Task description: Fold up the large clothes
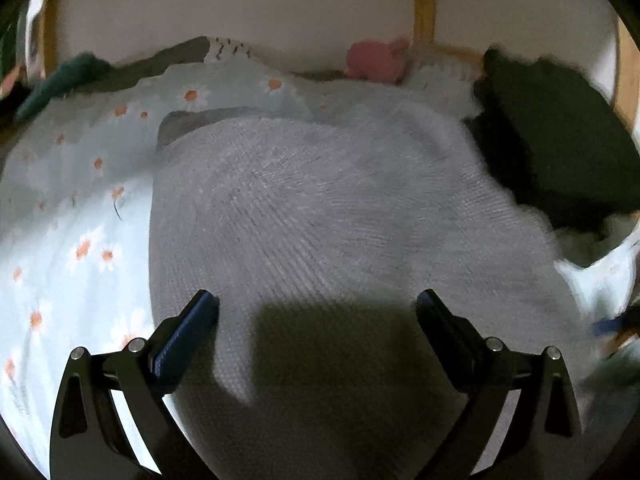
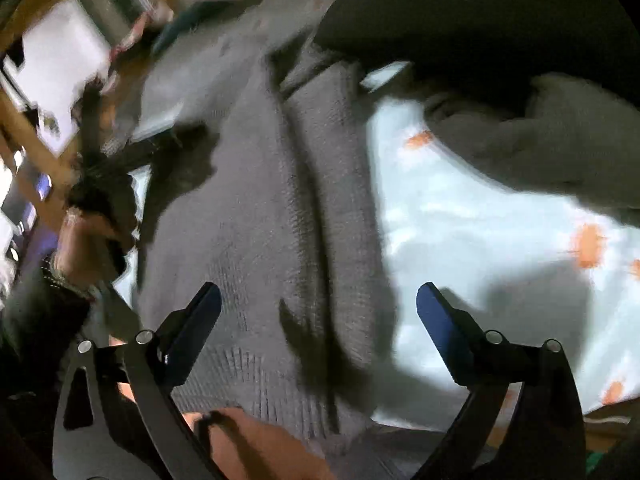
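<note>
**Two grippers spread over a grey knit**

Both held wide apart, pinching nothing: left gripper (image 1: 318, 306) poised low over the grey sweater (image 1: 320, 208), right gripper (image 2: 319, 300) straddling its right edge where knit meets the daisy-print bed cover (image 2: 480, 220). Probably placed so for catching the side edge and turning it inward. Spread flat on the bed, beside a dark cushion (image 1: 560, 140). Long axis running away from both cameras, ribbed hem (image 2: 248, 392) nearest, far end toward the wall; a lengthwise ridge already along the right side.
</note>
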The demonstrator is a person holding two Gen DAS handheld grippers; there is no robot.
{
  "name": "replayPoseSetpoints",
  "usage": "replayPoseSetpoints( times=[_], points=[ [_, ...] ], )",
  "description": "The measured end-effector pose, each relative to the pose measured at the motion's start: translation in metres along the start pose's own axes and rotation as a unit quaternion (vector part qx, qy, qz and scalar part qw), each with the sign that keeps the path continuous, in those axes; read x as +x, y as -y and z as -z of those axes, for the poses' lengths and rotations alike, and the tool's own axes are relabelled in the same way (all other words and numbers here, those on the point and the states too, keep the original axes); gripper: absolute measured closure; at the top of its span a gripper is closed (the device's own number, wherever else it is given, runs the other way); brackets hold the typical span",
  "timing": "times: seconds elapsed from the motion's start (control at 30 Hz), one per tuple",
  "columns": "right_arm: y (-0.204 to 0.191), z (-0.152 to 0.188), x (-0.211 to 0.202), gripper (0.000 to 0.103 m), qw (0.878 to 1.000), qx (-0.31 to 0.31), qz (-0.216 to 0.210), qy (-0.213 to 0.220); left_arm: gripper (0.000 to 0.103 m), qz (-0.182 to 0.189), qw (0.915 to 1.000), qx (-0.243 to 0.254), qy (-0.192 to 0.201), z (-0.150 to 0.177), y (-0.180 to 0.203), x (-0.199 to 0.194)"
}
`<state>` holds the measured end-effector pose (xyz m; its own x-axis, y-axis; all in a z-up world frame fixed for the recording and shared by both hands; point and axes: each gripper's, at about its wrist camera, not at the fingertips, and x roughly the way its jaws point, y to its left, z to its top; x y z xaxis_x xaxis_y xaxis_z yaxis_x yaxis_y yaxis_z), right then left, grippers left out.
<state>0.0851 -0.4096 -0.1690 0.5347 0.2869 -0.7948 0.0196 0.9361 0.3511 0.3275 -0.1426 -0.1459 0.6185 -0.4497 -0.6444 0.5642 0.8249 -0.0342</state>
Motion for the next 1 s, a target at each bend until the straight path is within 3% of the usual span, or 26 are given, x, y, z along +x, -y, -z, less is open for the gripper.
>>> replayPoseSetpoints(
  times=[0.03, 0.1, 0.13, 0.17, 0.23, 0.3, 0.33, 0.4, 0.43, 0.5, 0.63, 0.73, 0.93, 1.0],
  points=[
    [-0.008, 0.000, 0.014, 0.007, 1.000, 0.001, -0.021, -0.011, 0.005, 0.007, 1.0000, 0.001, 0.001, 0.004, 0.005, -0.005],
    [-0.029, 0.000, 0.031, 0.009, 0.998, -0.008, -0.061, -0.010, 0.004, -0.021, 0.9989, 0.038, -0.018, 0.013, 0.019, 0.005],
    [-0.042, 0.006, 0.038, 0.012, 0.999, -0.031, -0.041, -0.013, 0.004, -0.050, 0.9960, 0.066, -0.034, 0.021, 0.025, 0.017],
    [-0.047, 0.009, 0.042, 0.018, 0.999, -0.040, -0.025, -0.018, 0.004, -0.052, 0.9961, 0.069, -0.018, 0.027, 0.025, 0.019],
    [-0.040, 0.016, 0.041, 0.048, 0.999, -0.020, -0.034, -0.014, 0.004, -0.046, 0.9974, 0.054, -0.011, 0.029, 0.021, 0.017],
    [-0.018, 0.020, 0.032, 0.066, 0.997, 0.030, -0.077, -0.005, 0.004, -0.043, 0.9982, 0.039, -0.017, 0.030, 0.018, 0.011],
    [-0.002, 0.025, 0.026, 0.066, 0.992, 0.062, -0.106, 0.006, 0.004, -0.036, 0.9988, 0.030, -0.016, 0.032, 0.015, 0.005],
    [0.022, 0.031, 0.024, 0.059, 0.988, 0.097, -0.121, 0.019, 0.005, -0.019, 0.9997, 0.015, -0.008, 0.042, 0.010, -0.010],
    [0.034, 0.039, 0.023, 0.030, 0.986, 0.115, -0.120, 0.019, 0.005, -0.009, 0.9999, 0.008, -0.002, 0.048, 0.007, -0.019],
    [0.045, 0.052, 0.018, 0.008, 0.975, 0.131, -0.174, 0.039, 0.005, 0.011, 0.9998, -0.016, 0.008, 0.061, -0.001, -0.037],
    [0.042, 0.076, 0.016, 0.006, 0.980, 0.091, -0.172, 0.032, 0.005, 0.036, 0.9962, -0.080, 0.000, 0.091, -0.021, -0.062],
    [0.036, 0.080, 0.018, 0.004, 0.981, 0.068, -0.180, 0.032, 0.005, 0.066, 0.9870, -0.145, -0.020, 0.125, -0.040, -0.072],
    [0.057, 0.083, 0.015, 0.003, 0.969, 0.080, -0.227, 0.056, 0.005, 0.140, 0.9685, -0.198, -0.057, 0.185, -0.030, -0.085],
    [0.070, 0.094, 0.013, 0.003, 0.965, 0.085, -0.240, 0.061, 0.005, 0.148, 0.9678, -0.196, -0.054, 0.195, -0.023, -0.089]
  ],
)
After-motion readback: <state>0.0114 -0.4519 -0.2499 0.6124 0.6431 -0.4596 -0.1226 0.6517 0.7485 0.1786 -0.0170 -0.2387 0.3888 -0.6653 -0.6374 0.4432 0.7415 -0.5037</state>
